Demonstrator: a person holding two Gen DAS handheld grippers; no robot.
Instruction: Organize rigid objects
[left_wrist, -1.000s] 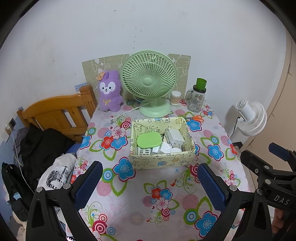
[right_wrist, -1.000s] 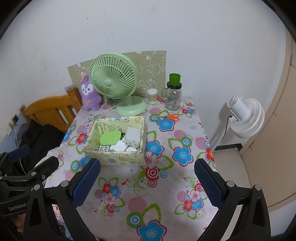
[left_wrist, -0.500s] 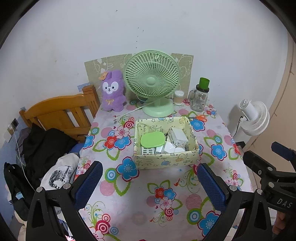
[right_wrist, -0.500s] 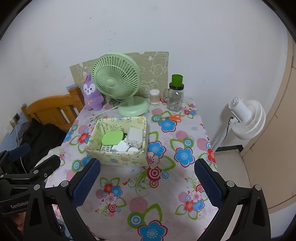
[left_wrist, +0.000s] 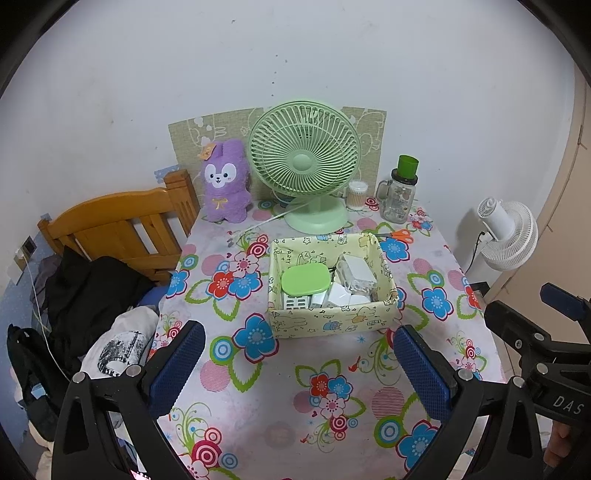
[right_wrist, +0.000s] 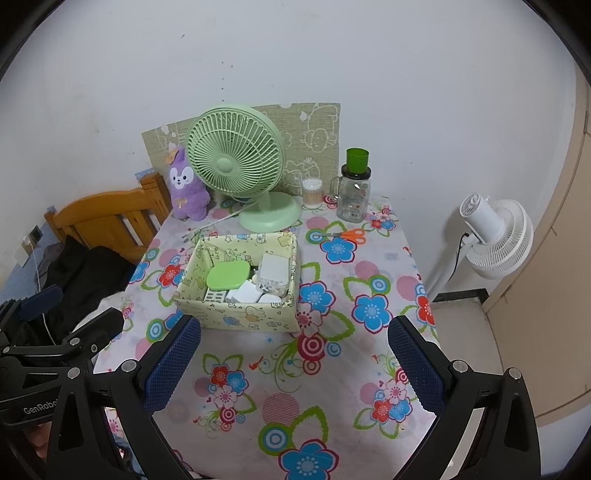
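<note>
A pale yellow patterned box (left_wrist: 328, 321) (right_wrist: 236, 314) sits mid-table and holds a green flat case (left_wrist: 305, 280) (right_wrist: 227, 276), white chargers (left_wrist: 356, 271) (right_wrist: 274, 270) and a white remote (left_wrist: 295, 303). My left gripper (left_wrist: 299, 363) is open and empty, held above the near part of the table, short of the box. My right gripper (right_wrist: 291, 362) is open and empty, also short of the box. Orange-handled scissors (left_wrist: 397, 234) (right_wrist: 345, 235) lie behind the box.
A green desk fan (left_wrist: 304, 162) (right_wrist: 236, 162), purple plush rabbit (left_wrist: 223, 182), cotton swab jar (right_wrist: 312, 192) and glass jar with green lid (left_wrist: 400, 192) (right_wrist: 354, 188) line the back. A wooden bed frame (left_wrist: 122, 221) is left; a white floor fan (right_wrist: 495, 236) is right.
Both grippers have drawn back and up a little; the table and box look slightly smaller and farther. Nothing on the table has moved.
</note>
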